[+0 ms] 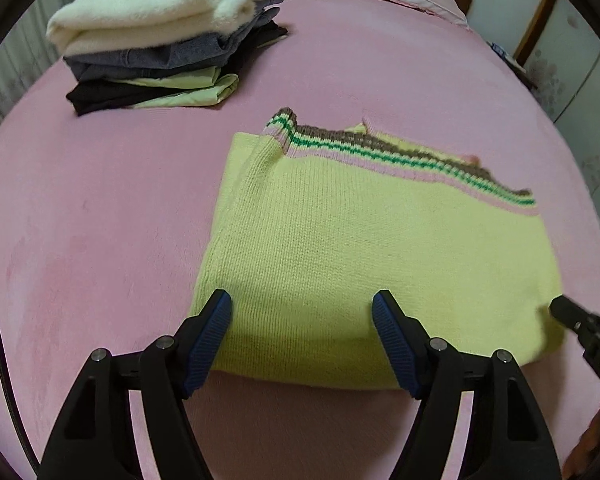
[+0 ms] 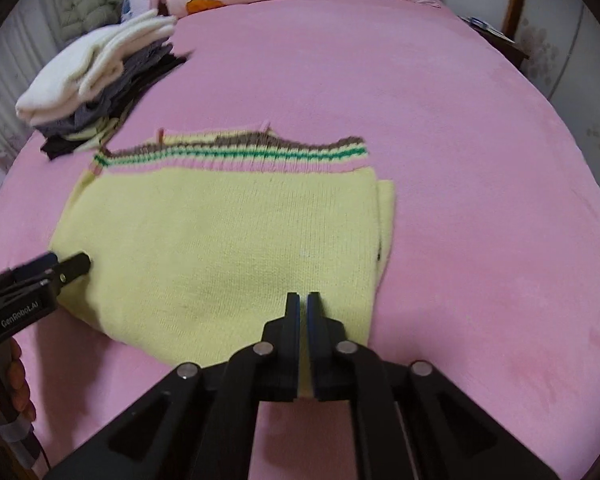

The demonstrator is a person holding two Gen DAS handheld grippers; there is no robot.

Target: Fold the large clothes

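**Yellow sweater nearly folded, and two ways it could go wrong**

The yellow knit sweater lies flat on the pink bed, folded into a neat block. Its striped hem (pink, green and brown) runs along the far edge. A sleeve or side part is tucked in at one side, and it peeks out a little past the edge.

The left gripper hangs over the near edge of the sweater. Its two blue pads are wide apart, and nothing is between them. The right gripper is over the near edge too, closer to the other corner. Its tongs are pressed together. A thin strip of yellow shows between them low down, but I think that is just the sweater behind the gap, not a pinch of cloth.

A pile of folded clothes sits at the far corner of the bed, well apart from the sweater, with a fluffy white one on top.

What could go wrong? If the sweater still needs one more fold, a grab at only the top layer would pull the block open. If one hand lifts before the other, the soft knit will sag and the tucked part could slide out. A quick carry to the pile could bump the fluffy top and tip it.
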